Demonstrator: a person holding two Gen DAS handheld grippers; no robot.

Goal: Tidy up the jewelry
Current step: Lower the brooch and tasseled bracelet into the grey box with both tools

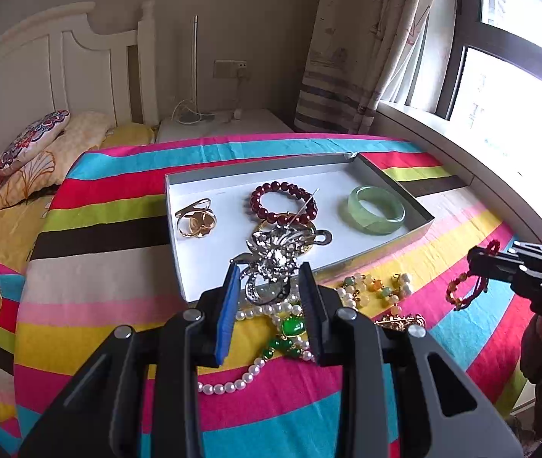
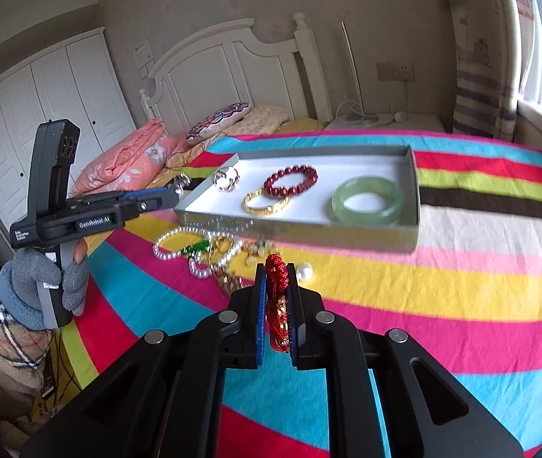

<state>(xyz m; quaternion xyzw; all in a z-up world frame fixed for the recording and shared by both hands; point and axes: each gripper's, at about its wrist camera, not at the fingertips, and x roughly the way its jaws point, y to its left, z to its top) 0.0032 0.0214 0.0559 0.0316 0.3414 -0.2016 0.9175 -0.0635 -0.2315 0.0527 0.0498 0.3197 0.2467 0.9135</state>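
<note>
Your left gripper [image 1: 271, 278] pinches the silver brooch [image 1: 276, 252]; your right gripper [image 2: 275, 278] pinches the red cord bracelet [image 2: 276, 286]. Carry each forward over the tray [image 1: 419, 225]. Release low, into bare space.

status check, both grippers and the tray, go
Left gripper shut on silver brooch over tray. Right gripper shut on red cord bracelet. Nothing blocking.

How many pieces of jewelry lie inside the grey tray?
4: gold rings at the left, gold bangle and dark red bead bracelet mid-tray, green jade bangle at the right of the tray.
</note>
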